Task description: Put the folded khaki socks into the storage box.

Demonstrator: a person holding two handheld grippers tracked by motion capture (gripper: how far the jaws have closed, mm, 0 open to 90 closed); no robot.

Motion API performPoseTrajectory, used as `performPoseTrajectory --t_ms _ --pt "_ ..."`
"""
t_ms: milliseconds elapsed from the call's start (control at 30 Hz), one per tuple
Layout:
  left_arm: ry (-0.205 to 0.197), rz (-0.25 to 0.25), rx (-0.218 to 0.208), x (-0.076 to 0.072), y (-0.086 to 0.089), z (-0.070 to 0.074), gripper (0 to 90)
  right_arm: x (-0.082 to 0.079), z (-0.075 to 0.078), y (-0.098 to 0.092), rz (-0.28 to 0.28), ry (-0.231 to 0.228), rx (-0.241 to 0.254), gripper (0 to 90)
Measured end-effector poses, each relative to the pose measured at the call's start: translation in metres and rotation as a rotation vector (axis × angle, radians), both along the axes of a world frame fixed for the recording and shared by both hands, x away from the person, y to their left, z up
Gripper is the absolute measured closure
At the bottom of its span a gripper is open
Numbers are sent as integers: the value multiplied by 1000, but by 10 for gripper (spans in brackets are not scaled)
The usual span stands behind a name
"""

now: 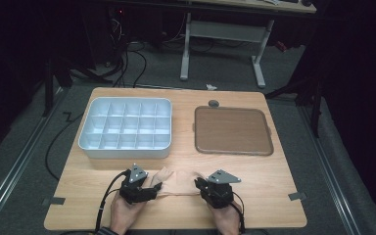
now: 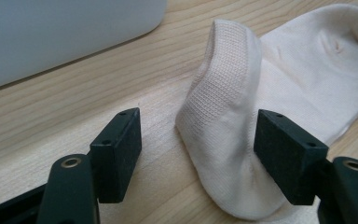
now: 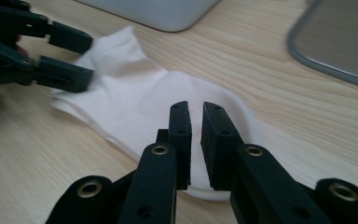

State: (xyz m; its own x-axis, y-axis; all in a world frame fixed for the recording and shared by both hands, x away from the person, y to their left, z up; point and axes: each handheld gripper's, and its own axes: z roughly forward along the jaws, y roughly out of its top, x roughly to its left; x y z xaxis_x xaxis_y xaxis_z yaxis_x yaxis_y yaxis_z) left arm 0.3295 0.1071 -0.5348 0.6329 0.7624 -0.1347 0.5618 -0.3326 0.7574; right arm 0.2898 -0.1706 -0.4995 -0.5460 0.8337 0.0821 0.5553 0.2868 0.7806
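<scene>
We take the sock [image 2: 242,116] for a light, limp, slightly stretchy knit that will sag and fold wherever it is unsupported, so the ribbed cuff or a doubled edge is the surest place to pinch. It lies flat on the table [image 1: 274,196] near its front edge, between the two hands, in front of the compartment tray [image 1: 126,128].

The left gripper [image 2: 198,154] stands released, its jaws wide around the raised cuff; one pad seems to touch the fabric, though we cannot be sure.

The right gripper [image 3: 195,140] is nearly clenched over the other end, a narrow gap left, and whether cloth is caught there is unclear. The brown tray [image 1: 233,131] sits toward the back right.
</scene>
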Motion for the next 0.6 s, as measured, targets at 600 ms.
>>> performPoseTrajectory --t_ms 600 --pt "62 15 -47 7 4 3 514 13 -25 57 115 62 -21 879"
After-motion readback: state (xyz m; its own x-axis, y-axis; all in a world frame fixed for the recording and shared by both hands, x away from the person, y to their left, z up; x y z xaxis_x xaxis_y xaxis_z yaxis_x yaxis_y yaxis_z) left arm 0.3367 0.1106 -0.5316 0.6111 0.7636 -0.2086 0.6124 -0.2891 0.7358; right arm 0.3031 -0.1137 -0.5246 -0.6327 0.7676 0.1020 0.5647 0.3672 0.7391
